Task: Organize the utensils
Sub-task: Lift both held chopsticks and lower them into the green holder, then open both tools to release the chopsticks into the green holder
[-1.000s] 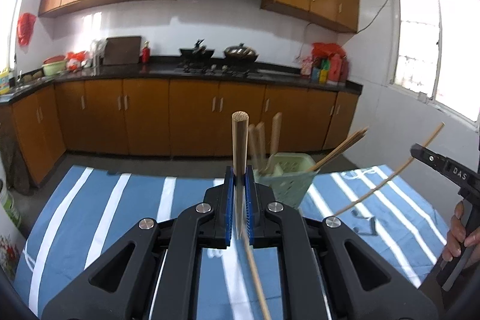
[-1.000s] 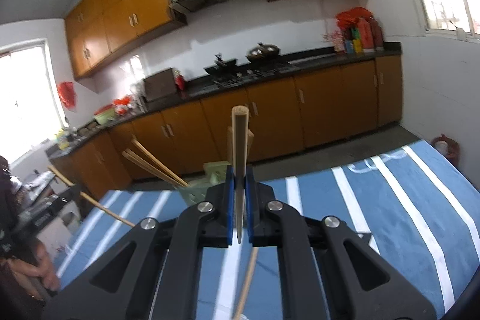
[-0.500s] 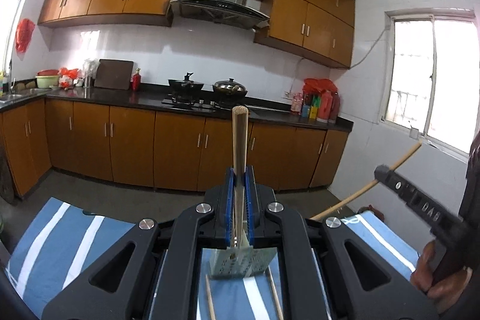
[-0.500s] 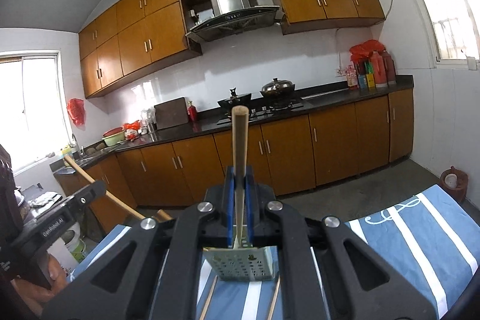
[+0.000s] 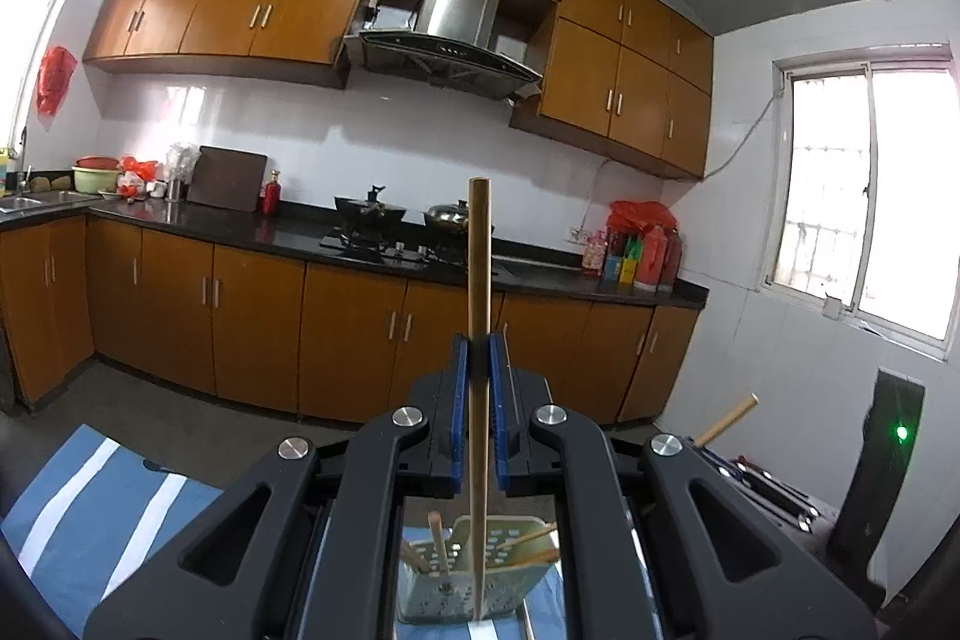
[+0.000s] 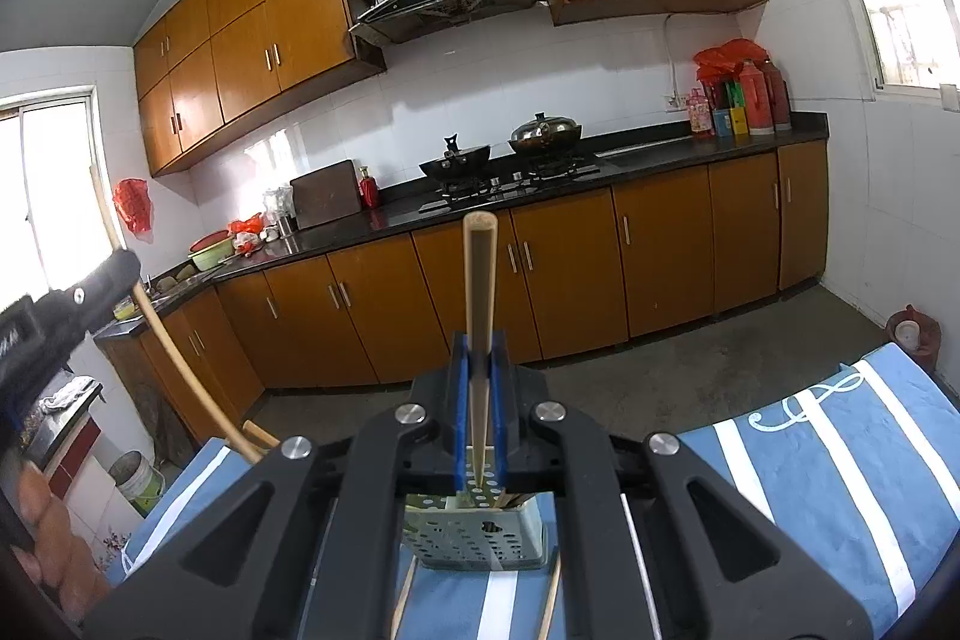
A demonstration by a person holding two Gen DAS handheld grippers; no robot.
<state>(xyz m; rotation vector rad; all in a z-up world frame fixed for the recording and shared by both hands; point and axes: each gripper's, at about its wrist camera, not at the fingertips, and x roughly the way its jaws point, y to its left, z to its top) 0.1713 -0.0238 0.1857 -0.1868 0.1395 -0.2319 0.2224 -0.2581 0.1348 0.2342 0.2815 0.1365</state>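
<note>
The holder (image 5: 474,574) is a pale green perforated tub standing on the blue-and-white striped cloth (image 6: 840,466). In each wrist view it sits low in the frame, directly under the gripper. A few chopsticks (image 5: 437,544) already lean inside it, and two more (image 6: 403,598) lie flat on the cloth in front of its base.

The left gripper (image 5: 474,388) is clamped on one chopstick (image 5: 479,280), which stands nearly upright, with its lower end over the holder's mouth. The right gripper (image 6: 477,400) pinches its own chopstick (image 6: 479,280) the same way, upright, tip dipping towards the rim.

Both sticks run along the holder's opening axis, so the coming move is likely a straight drop. The left stick looks slightly better centred; which hand is nearer cannot be told. The sticks are plain, slim bamboo, light and liable to tip.
</note>
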